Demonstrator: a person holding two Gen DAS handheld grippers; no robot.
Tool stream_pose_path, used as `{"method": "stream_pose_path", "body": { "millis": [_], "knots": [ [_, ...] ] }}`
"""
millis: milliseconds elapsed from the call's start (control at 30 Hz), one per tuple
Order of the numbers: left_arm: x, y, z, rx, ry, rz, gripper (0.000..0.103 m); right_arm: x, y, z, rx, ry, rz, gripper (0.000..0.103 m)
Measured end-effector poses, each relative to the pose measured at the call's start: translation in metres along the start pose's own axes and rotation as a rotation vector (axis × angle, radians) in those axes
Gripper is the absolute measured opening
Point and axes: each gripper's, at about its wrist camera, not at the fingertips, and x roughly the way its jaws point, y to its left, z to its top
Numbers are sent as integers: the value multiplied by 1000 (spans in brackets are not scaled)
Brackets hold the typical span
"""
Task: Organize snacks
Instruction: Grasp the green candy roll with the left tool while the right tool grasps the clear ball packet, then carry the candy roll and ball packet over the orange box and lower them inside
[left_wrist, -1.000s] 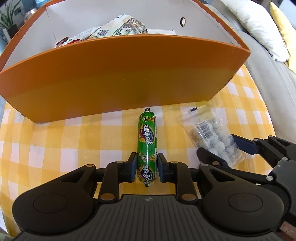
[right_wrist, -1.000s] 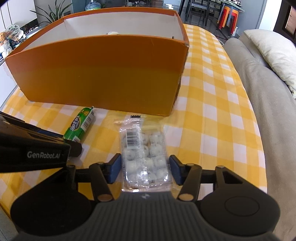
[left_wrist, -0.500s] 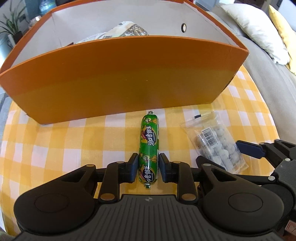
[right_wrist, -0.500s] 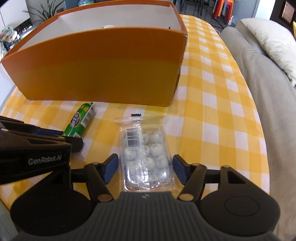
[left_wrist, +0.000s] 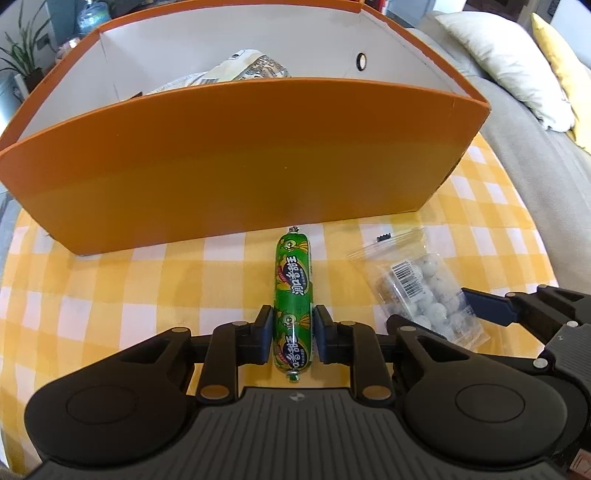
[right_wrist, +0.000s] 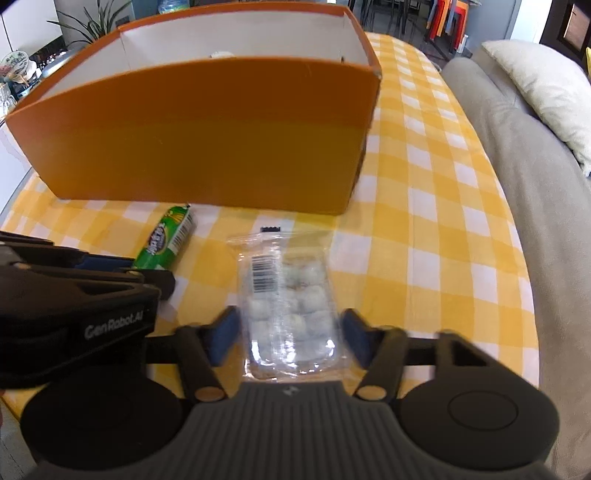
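A green sausage snack (left_wrist: 291, 273) lies lengthwise on the yellow checked cloth, in front of the orange box (left_wrist: 240, 158). My left gripper (left_wrist: 293, 334) is shut on its near end, with both pads against the wrapper. To the right lies a clear bag of white round sweets (right_wrist: 288, 295). My right gripper (right_wrist: 290, 334) straddles the bag's near half. Its jaws are closing, and a small gap still shows between each blue pad and the bag. The sausage (right_wrist: 170, 240) and the bag (left_wrist: 421, 291) each show in the other view.
The orange box's white inside (left_wrist: 229, 44) holds other snack packets (left_wrist: 251, 68). A grey sofa (right_wrist: 535, 192) with pale cushions (right_wrist: 546, 81) runs along the table's right edge. The two grippers sit close side by side.
Both grippers keep their places. The left jaws eased slightly off the sausage and press on it again. The right jaws widened a little around the bag and are narrowing again.
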Motion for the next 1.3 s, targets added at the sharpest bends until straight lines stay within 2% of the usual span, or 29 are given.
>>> {"method": "stream_pose_path", "body": {
  "millis": [267, 600, 800, 1000, 1300],
  "knots": [
    [-19, 13, 2, -16, -17, -57, 25, -16, -2, 0, 61, -31, -5, 51],
    [-63, 32, -7, -90, -67, -179, 24, -61, -5, -10, 177, -58, 53, 51],
    [-81, 42, -8, -120, -72, -248, 24, -79, 1, -12, 188, -60, 99, 51],
    [-106, 50, -2, -134, -135, -271, 24, -105, 2, -12, 252, -118, 181, 51],
    [-142, 56, 30, -118, -244, -291, 24, -138, 4, 16, 218, -203, 188, 51]
  ]
}}
